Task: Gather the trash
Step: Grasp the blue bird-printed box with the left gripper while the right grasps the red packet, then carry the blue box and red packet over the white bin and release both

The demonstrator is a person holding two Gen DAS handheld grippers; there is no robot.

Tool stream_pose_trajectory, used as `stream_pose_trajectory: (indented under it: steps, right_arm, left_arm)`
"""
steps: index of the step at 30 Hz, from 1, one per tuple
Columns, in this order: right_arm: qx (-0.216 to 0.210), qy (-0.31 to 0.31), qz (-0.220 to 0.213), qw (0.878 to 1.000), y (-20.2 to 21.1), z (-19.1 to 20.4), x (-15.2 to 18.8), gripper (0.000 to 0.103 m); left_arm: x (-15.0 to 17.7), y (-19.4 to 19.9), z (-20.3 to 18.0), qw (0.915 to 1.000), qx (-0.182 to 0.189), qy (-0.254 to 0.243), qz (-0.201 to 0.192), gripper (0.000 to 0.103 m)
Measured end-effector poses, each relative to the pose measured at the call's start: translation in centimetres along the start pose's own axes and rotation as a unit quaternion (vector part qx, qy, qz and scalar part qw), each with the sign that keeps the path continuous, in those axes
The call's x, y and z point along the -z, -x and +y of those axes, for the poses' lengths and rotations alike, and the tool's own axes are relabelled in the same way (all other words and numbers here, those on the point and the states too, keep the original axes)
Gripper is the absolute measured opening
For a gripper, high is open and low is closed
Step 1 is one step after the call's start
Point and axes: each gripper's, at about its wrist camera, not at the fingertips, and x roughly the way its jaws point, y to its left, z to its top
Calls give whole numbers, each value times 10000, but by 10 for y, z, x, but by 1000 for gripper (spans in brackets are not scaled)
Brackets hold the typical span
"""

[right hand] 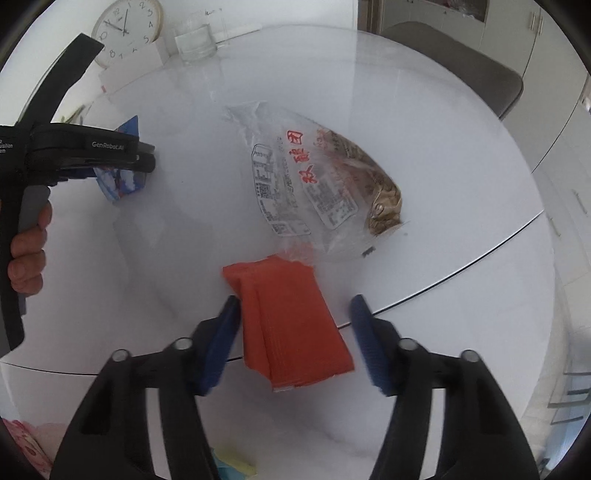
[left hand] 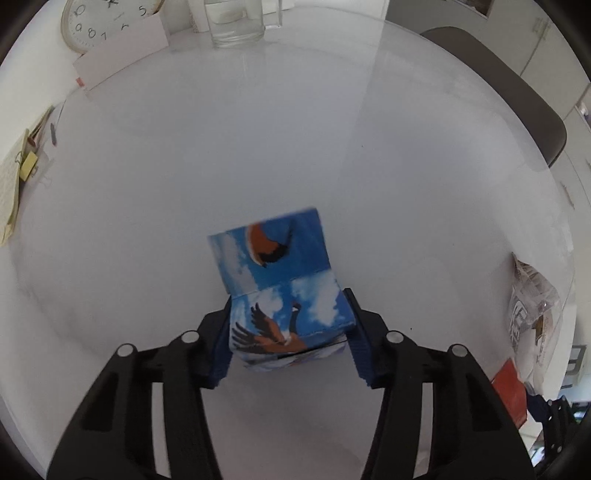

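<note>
My left gripper (left hand: 290, 314) is shut on a blue carton printed with birds (left hand: 280, 284) and holds it over the white round table (left hand: 258, 147). The carton also shows in the right wrist view (right hand: 122, 177), between the left gripper's fingers. My right gripper (right hand: 295, 314) is open, its blue pads either side of a red packet (right hand: 291, 325) that lies at the table's near edge. The left pad is close to the packet; the right pad stands apart. A clear plastic snack bag with red lettering (right hand: 325, 181) lies just beyond the packet.
A glass (left hand: 236, 22) and a wall clock (left hand: 96, 18) stand at the table's far side, with a white card (left hand: 122, 51) beside them. Papers with clips (left hand: 18, 173) lie at the left. A grey chair (right hand: 454, 59) stands behind the table.
</note>
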Motion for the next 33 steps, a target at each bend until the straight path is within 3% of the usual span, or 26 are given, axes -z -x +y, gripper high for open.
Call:
stream_pose_trajectory:
  steps: [1, 4, 12, 18, 22, 28, 33]
  right_arm:
    - [19, 25, 7, 10000, 0, 1, -1, 45]
    - [-18, -34, 46, 10000, 3, 1, -2, 42]
    - [-76, -195, -62, 9998, 24, 2, 7, 41]
    - [-135, -505, -293, 9982, 65, 2, 32, 41]
    - [-84, -843, -462, 9953, 105, -8, 69, 41]
    - [165, -1502, -545, 9870, 160, -36, 157, 41]
    - [335, -2066, -403, 9770, 186, -47, 241, 42]
  left_arm:
    - [1, 1, 0, 10000, 7, -19, -10, 49]
    - [1, 2, 4, 10000, 4, -26, -31, 48]
    - [13, 28, 0, 9991, 37, -308, -294, 48]
    - [46, 73, -6, 9964, 185, -669, -488, 48]
    - [68, 102, -15, 9921, 376, -1048, -574, 48]
    - [133, 157, -50, 9744, 919, -1938, -673, 48]
    - [205, 193, -89, 9492, 1540, -2695, -518, 48]
